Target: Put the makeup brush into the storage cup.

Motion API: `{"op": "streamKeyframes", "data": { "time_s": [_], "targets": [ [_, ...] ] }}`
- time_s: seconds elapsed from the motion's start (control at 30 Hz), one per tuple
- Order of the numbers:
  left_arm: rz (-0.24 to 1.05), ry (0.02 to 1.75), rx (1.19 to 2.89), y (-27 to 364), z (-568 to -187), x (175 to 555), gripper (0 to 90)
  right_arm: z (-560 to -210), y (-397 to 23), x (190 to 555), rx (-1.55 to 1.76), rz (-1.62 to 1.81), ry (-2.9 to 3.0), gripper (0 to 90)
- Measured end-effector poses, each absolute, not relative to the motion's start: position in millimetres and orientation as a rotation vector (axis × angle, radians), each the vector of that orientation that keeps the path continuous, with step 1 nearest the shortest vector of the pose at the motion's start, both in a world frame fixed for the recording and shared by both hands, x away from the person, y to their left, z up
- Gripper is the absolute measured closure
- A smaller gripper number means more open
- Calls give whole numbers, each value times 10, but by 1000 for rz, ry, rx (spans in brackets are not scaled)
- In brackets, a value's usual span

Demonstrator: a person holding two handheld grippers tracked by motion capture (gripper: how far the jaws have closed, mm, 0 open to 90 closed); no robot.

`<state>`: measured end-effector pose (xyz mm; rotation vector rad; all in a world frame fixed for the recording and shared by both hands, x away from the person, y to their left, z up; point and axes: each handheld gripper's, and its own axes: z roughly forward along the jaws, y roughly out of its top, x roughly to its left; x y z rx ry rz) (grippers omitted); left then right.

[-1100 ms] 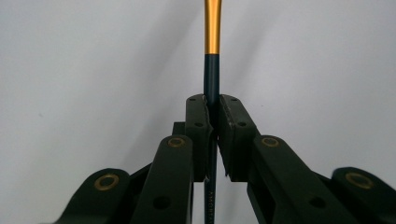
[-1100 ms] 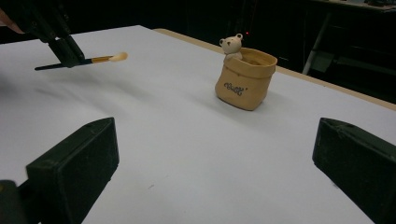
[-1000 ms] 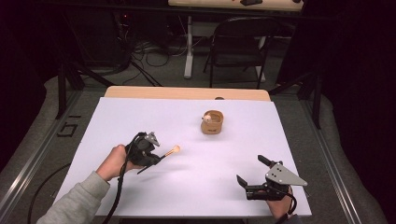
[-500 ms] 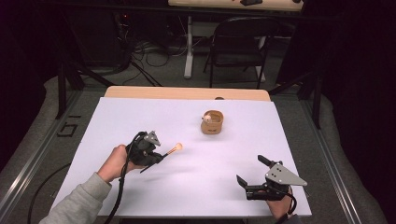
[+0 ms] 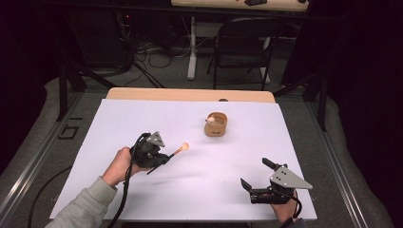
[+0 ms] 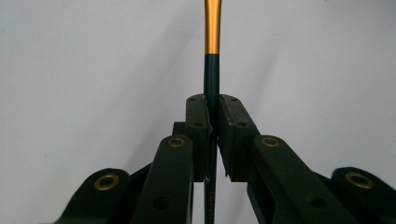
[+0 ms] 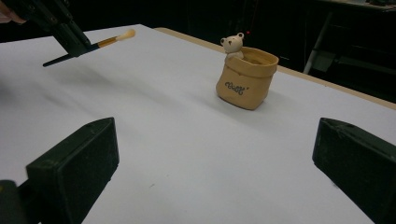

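Observation:
A thin makeup brush point(image 5: 177, 152) with a dark handle, gold ferrule point(image 6: 212, 28) and pale tuft is held above the white table. My left gripper point(image 5: 159, 159) is shut on its handle, the jaws pinching the dark stem point(image 6: 211, 84). The brush tip points toward a small tan sack-shaped pot point(image 5: 216, 124) with a little bear figure on its rim point(image 7: 232, 45). My right gripper point(image 5: 254, 176) rests at the table's near right with its jaws wide open and nothing between them. In the right gripper view the brush point(image 7: 100, 43) hangs at upper left and the pot point(image 7: 246, 77) stands ahead.
The white tabletop point(image 5: 247, 152) has a wooden strip point(image 5: 190, 95) along its far edge. A dark folding chair point(image 5: 244, 47) and cables stand on the floor beyond. A cable trails from the left gripper point(image 5: 124, 190).
The left hand has shifted the brush slightly to the right and away. The right gripper has stayed still.

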<state>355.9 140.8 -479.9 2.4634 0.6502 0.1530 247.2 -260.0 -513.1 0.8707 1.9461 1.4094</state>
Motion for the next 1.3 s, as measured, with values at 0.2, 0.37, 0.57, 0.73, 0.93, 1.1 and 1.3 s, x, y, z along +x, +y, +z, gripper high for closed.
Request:
{"op": "streamKeyframes", "data": {
  "time_s": [0.2,0.37,0.57,0.73,0.93,1.1,1.3],
  "targets": [
    [165,639,2437,1389,-4778,3544,826,-5131,-2599,2472,872,1409,1948,0],
    [170,634,2412,1380,-4771,3533,826,-5133,-2599,2474,874,1411,1949,0],
    [187,625,2379,1370,-4756,3512,827,-5134,-2599,2475,873,1412,1950,0],
    [190,624,2347,1365,-4748,3498,826,-5134,-2599,2475,872,1409,1952,0],
    [185,613,2302,1351,-4739,3476,826,-5135,-2599,2477,874,1410,1953,0],
    [196,600,2280,1327,-4739,3457,826,-5135,-2598,2476,874,1410,1953,0],
    [206,582,2255,1302,-4729,3426,826,-5135,-2598,2476,872,1409,1954,0]
  ]
}}
